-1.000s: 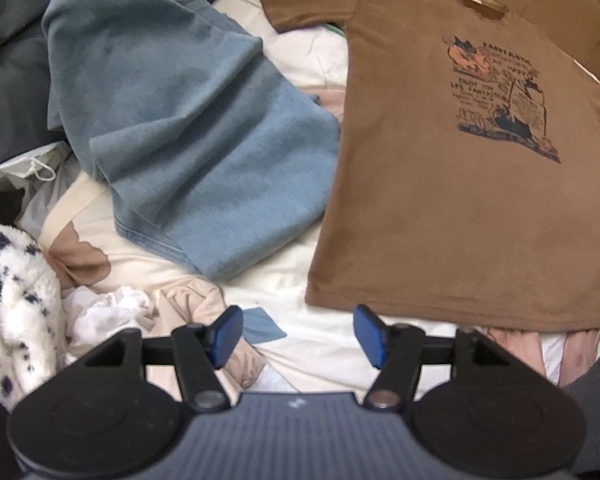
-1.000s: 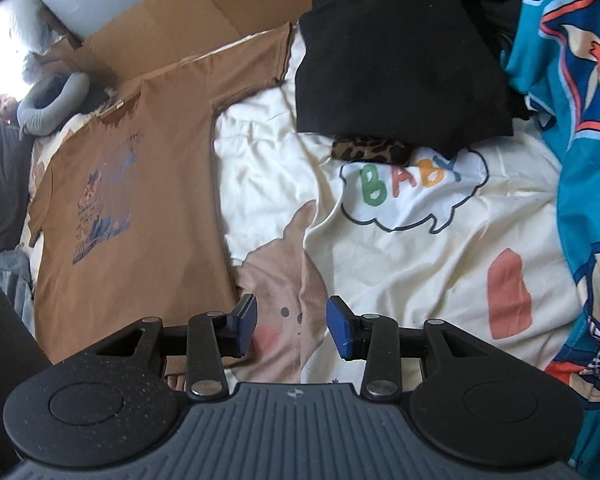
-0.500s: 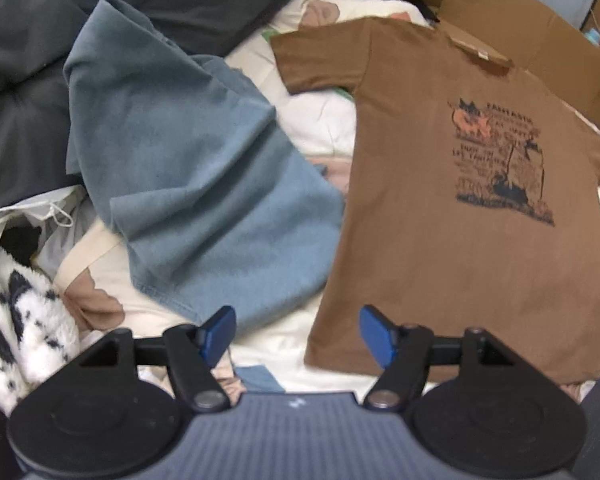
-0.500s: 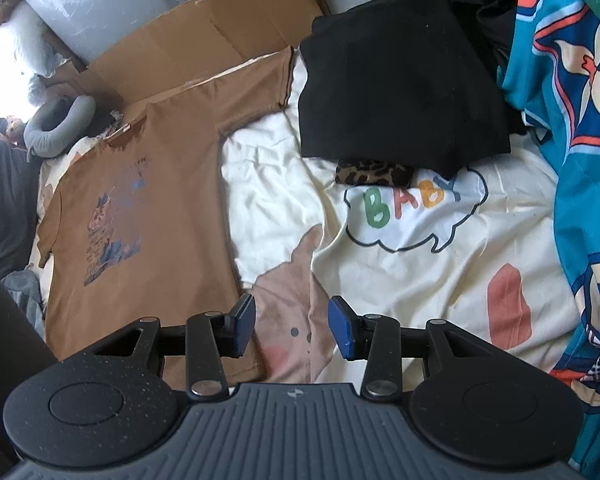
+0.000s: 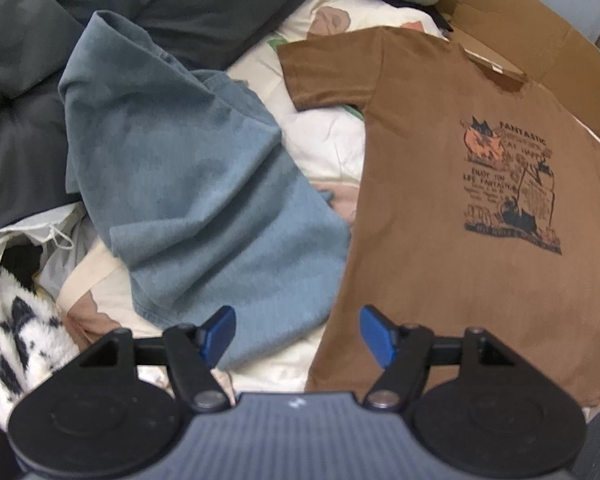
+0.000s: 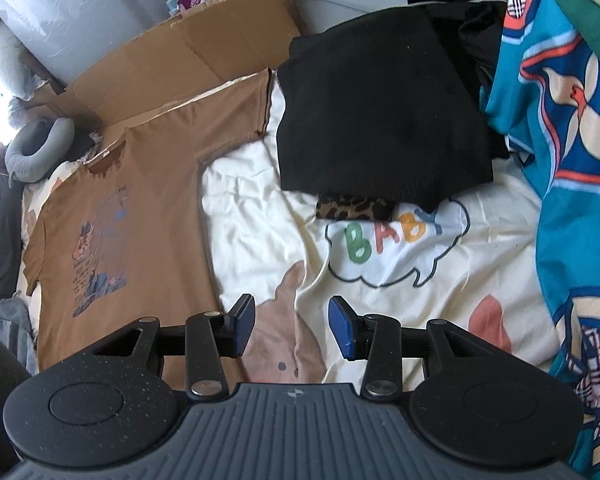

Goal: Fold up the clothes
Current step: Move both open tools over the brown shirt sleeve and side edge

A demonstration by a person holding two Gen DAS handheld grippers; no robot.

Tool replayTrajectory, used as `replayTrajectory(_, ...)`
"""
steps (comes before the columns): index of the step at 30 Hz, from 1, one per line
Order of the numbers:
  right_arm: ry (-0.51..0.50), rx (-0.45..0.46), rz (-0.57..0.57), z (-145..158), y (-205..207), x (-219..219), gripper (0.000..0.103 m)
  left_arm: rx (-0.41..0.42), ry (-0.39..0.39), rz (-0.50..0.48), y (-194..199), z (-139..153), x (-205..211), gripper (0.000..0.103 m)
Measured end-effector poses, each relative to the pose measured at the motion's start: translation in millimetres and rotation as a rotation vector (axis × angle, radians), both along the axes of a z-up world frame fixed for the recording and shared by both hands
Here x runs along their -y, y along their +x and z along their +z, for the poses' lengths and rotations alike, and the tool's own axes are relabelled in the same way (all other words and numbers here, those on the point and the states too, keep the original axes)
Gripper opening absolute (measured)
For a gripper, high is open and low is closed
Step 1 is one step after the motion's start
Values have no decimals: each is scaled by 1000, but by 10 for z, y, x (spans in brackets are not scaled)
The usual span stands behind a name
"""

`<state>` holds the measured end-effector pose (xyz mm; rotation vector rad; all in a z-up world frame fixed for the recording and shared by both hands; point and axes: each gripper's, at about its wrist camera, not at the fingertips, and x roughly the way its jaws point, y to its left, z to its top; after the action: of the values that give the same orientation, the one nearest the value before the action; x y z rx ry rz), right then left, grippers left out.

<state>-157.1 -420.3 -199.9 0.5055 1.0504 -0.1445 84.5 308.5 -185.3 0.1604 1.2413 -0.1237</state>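
Note:
A brown T-shirt (image 5: pixel 452 208) with a dark print lies flat, front up, on a cream patterned bed sheet (image 5: pixel 328 152); in the right wrist view the brown T-shirt (image 6: pixel 148 208) fills the left side. My left gripper (image 5: pixel 296 336) hovers open above the shirt's lower left hem, where a crumpled blue garment (image 5: pixel 196 184) borders it. My right gripper (image 6: pixel 292 324) is open above the sheet (image 6: pixel 260 216), just right of the shirt's lower right edge. Neither holds anything.
A folded black garment (image 6: pixel 376 120) rests on a leopard-print piece (image 6: pixel 352 210) at the back right. A colourful blue fabric (image 6: pixel 572 168) hangs on the right. Flattened cardboard (image 6: pixel 180 64) lies behind the shirt. Dark grey bedding (image 5: pixel 28 80) and a spotted fluffy cloth (image 5: pixel 8 328) sit left.
Both grippers have drawn back and up from the shirt's hem, so more of the shirt and bed shows. Both stay open, the left one a little wider.

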Motion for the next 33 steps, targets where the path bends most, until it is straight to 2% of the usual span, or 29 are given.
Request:
replayTrajectory(4,0,7,14,60,148,-22,48,22,-9,15,88,51,7,71)
replayTrajectory(12,-3,13,58,139,441,-113,48,78,-82,57,354,63,76,69)
replayTrajectory(19,-9,18,62,30,640,-257,48,127,-146,94,587,72,137,64)
replayTrajectory(23,-11,24,71,-78,792,-338,48,144,-160,124,824,-58,200,61)
replayTrajectory(27,-17,28,101,-234,1033,-418,48,186,-159,99,1125,-237,301,59)
replayTrajectory(29,-28,28,128,-321,1184,-456,47,197,-146,78,1316,-359,373,54)
replayTrajectory(31,-40,25,155,-412,1344,-477,47,190,-130,70,1504,-494,435,42)
replayTrajectory(33,-52,15,166,-497,1494,-485,47,183,-114,61,1692,-629,495,38)
